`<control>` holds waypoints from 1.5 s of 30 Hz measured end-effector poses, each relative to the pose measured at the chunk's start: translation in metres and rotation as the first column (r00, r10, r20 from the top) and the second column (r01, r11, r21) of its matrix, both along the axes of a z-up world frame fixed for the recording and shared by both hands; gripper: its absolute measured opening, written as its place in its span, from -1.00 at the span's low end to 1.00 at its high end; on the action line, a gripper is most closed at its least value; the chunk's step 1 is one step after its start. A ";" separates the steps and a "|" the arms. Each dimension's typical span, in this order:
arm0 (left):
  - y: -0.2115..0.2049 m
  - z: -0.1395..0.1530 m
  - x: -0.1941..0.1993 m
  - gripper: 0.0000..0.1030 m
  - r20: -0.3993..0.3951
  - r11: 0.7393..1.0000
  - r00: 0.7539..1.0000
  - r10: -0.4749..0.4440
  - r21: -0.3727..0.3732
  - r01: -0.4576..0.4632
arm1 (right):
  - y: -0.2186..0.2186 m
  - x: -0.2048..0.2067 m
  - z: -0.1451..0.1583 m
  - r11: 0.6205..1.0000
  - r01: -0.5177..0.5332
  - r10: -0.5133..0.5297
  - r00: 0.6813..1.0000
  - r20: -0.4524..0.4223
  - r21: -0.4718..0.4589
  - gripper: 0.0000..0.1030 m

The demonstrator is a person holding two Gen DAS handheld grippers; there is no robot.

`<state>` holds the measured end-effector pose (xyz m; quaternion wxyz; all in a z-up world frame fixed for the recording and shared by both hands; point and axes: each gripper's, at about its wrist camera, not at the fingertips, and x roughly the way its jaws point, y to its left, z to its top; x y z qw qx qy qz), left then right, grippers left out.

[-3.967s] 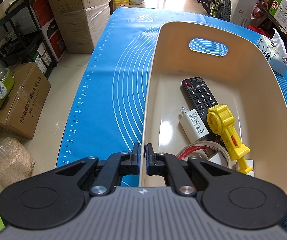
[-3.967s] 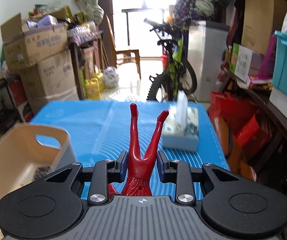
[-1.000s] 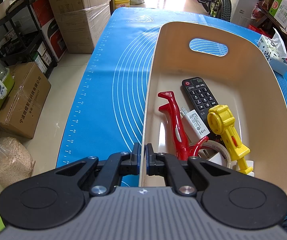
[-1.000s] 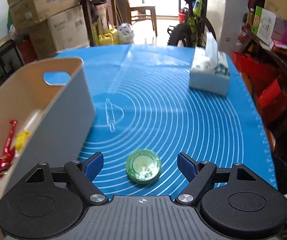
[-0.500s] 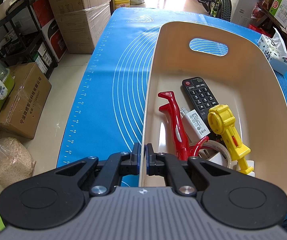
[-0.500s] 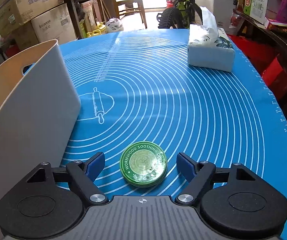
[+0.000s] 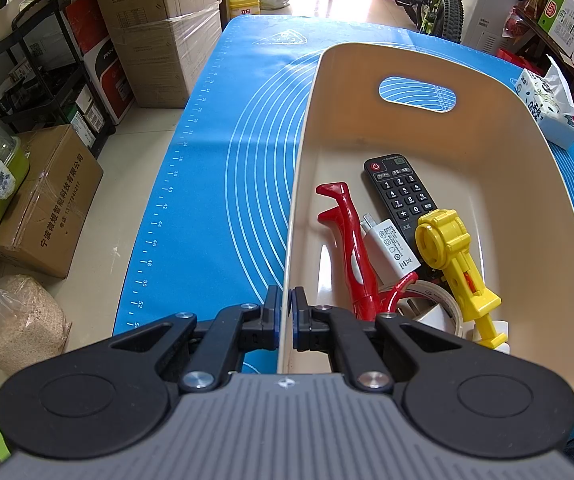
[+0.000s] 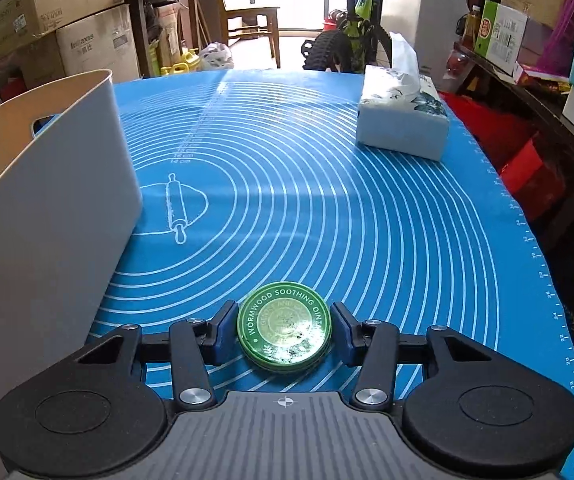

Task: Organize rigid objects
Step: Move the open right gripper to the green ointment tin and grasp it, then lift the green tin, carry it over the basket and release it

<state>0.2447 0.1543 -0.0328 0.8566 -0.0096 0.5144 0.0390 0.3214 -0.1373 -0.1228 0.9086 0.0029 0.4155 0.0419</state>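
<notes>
My right claw [image 8: 283, 330] clamps the green tin [image 8: 283, 327] lying on the blue mat [image 8: 327, 208]. My left claw [image 7: 285, 312] pinches the beige bin [image 7: 299, 184] by its wall.

Cream plastic bin [image 7: 527, 128], red plastic shoehorn-like tool [image 7: 351, 236], yellow toy drill [image 7: 451, 256], black remote control [image 7: 401, 192], white charger [image 7: 393, 246], round green ointment tin [image 8: 283, 326], blue baking mat with white concentric rings [image 8: 327, 208].

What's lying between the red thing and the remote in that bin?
A white charger, leaning against the red shoehorn and overlapping the remote, inside the bin. The left wrist view shows it.
</notes>
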 end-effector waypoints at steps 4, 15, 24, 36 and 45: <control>0.000 0.000 0.000 -0.86 0.000 1.000 1.000 0.000 0.000 0.000 | -0.002 -0.005 0.007 1.000 0.003 -0.003 1.000 0.025 0.003 0.06; 0.000 0.000 0.000 -0.86 0.000 1.000 1.000 0.000 0.000 0.000 | -0.009 -0.024 0.060 1.000 -0.012 0.013 0.987 0.159 -0.011 0.06; 0.000 0.000 0.000 -0.86 0.000 1.000 1.000 0.001 -0.001 -0.001 | 0.002 -0.038 0.118 0.999 -0.031 0.024 0.966 0.259 0.023 0.06; 0.000 0.000 0.000 -0.87 0.001 1.000 1.000 0.000 0.000 0.000 | 0.067 -0.051 0.165 0.980 -0.182 0.145 0.929 0.340 0.080 0.06; -0.001 0.001 0.000 -0.87 0.003 1.000 1.000 -0.001 -0.002 0.001 | 0.133 -0.047 0.150 0.953 -0.301 0.273 0.913 0.303 0.048 0.06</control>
